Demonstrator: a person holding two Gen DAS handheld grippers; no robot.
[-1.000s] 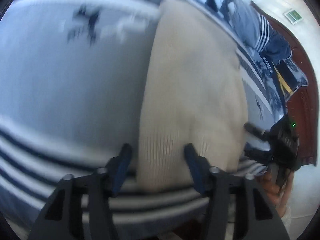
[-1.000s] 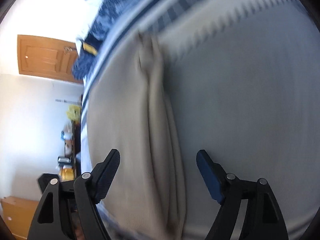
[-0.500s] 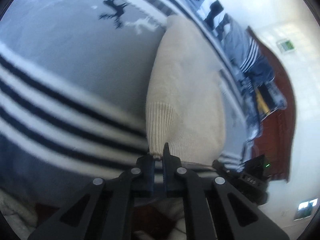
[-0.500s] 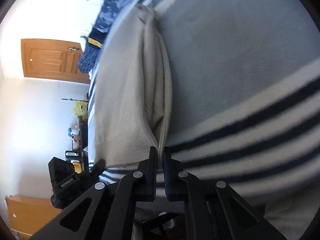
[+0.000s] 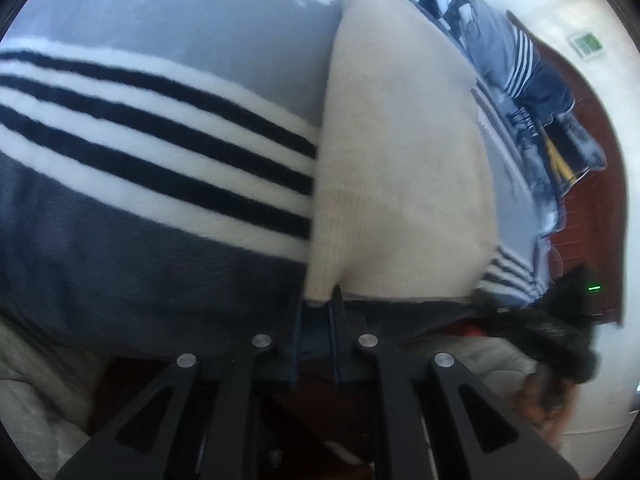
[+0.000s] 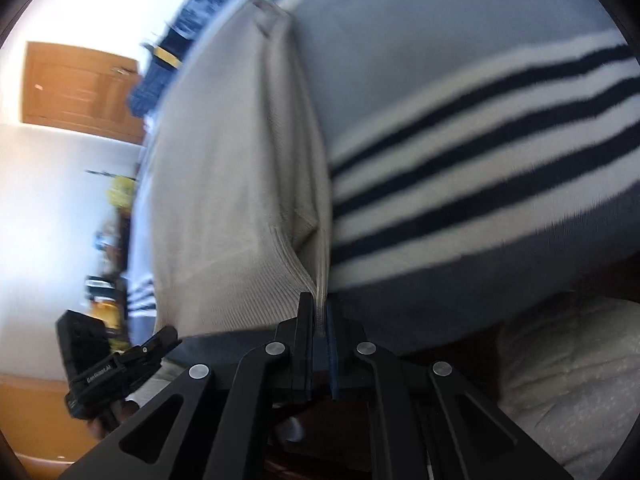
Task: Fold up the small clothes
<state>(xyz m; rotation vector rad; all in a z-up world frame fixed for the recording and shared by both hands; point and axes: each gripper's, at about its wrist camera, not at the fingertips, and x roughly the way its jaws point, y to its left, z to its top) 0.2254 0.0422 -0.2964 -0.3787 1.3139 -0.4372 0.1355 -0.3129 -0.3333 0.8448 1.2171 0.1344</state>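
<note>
A cream knitted garment (image 5: 404,152) lies folded lengthwise on a grey blanket with white and navy stripes (image 5: 152,136). My left gripper (image 5: 318,304) is shut on the near left corner of its ribbed hem. My right gripper (image 6: 318,304) is shut on the near right corner of the hem, where the folded layers of the garment (image 6: 240,184) meet. The right gripper also shows in the left wrist view (image 5: 560,320), and the left gripper in the right wrist view (image 6: 116,364).
Dark blue clothes (image 5: 532,80) are piled at the far end of the bed, by a dark wooden headboard (image 5: 596,200). A wooden door (image 6: 80,84) stands beyond the bed. A quilted light cover (image 6: 568,380) lies below the near bed edge.
Both grippers have closed on the near hem corners and drawn the garment toward the near edge of the bed, over the striped band.
</note>
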